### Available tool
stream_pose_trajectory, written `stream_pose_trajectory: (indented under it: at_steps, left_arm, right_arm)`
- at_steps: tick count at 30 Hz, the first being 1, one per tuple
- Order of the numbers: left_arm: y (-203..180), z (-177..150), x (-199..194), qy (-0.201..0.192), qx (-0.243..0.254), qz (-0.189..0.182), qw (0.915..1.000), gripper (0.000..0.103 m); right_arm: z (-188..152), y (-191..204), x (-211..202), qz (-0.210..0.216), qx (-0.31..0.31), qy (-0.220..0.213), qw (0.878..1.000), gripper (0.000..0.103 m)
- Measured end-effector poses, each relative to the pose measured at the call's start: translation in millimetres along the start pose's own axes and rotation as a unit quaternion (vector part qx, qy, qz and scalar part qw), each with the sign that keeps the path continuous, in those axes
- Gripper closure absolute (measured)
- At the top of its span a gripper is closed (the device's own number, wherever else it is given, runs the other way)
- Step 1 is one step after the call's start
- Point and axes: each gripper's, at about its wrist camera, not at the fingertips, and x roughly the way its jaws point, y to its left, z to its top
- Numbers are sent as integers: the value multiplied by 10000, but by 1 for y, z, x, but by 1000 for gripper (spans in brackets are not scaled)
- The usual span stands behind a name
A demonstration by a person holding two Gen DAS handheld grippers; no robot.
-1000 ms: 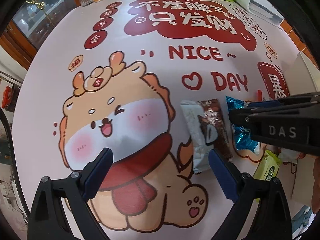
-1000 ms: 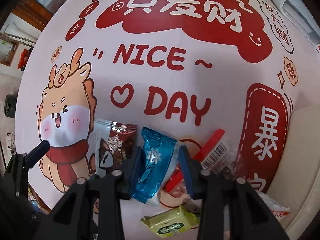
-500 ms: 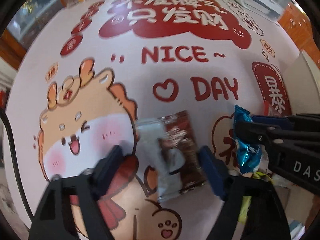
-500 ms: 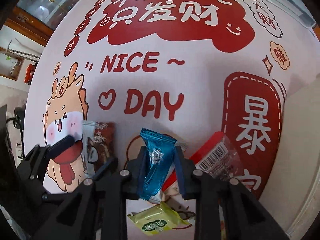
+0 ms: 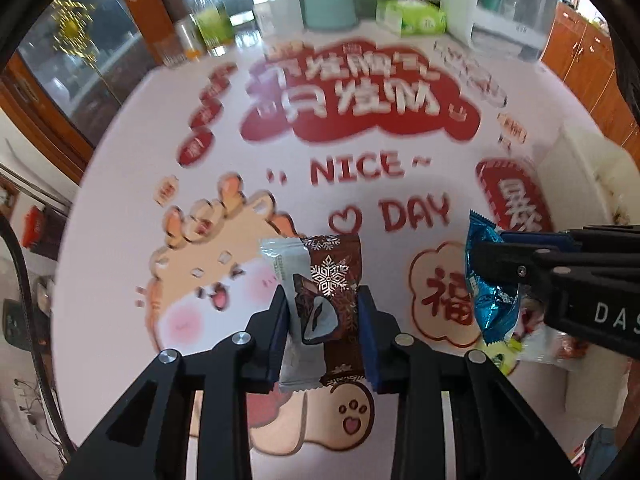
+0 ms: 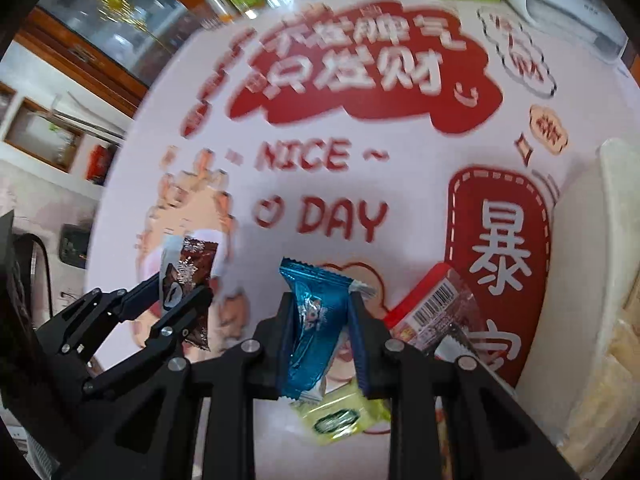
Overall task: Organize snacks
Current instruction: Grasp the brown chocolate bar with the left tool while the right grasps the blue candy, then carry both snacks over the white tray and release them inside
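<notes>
My left gripper (image 5: 322,330) is shut on a brown and grey snack packet with a snowflake print (image 5: 320,304) and holds it above the table; both show at the left of the right wrist view, gripper (image 6: 176,304) and packet (image 6: 188,276). My right gripper (image 6: 320,332) is shut on a blue foil snack packet (image 6: 312,320), lifted off the table; it also shows in the left wrist view (image 5: 488,280). Below it on the table lie a yellow-green packet (image 6: 340,416) and a red and clear packet with a barcode (image 6: 436,312).
The table wears a white cloth (image 5: 360,208) with red lettering and a cartoon dragon. A cream container (image 6: 592,280) stands at the right edge. Bottles, a teal pot (image 5: 328,4), a green tissue box (image 5: 412,16) and a white appliance line the far edge.
My left gripper moved over the brown packet, shut on it and lifted it. My right gripper tightened on the blue packet and raised it. Both cameras tilted up.
</notes>
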Motion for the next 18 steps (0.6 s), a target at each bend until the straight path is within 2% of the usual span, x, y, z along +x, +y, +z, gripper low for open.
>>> stream_pose_trajectory:
  at_steps: [3,9,14,18]
  left_arm:
    - [-2,4,-35,-338,26,38,9994,73]
    - [-31,13,-113,-1124,146,-171,9934,73]
    - [-74,20,-163,-1638,355,-536,9844,73]
    - [-119,24,-186,-1870,658,-865,9763,73]
  right_arm:
    - [-2,9,-31,155,-92,-363,9992,77]
    - [-19,13,-109,276,-290,-1208,9919,77]
    - [-47,-10,-176,33,-224,-1859,9823,77]
    - [-73,-45,-216,-504,34,-2255,9729,77]
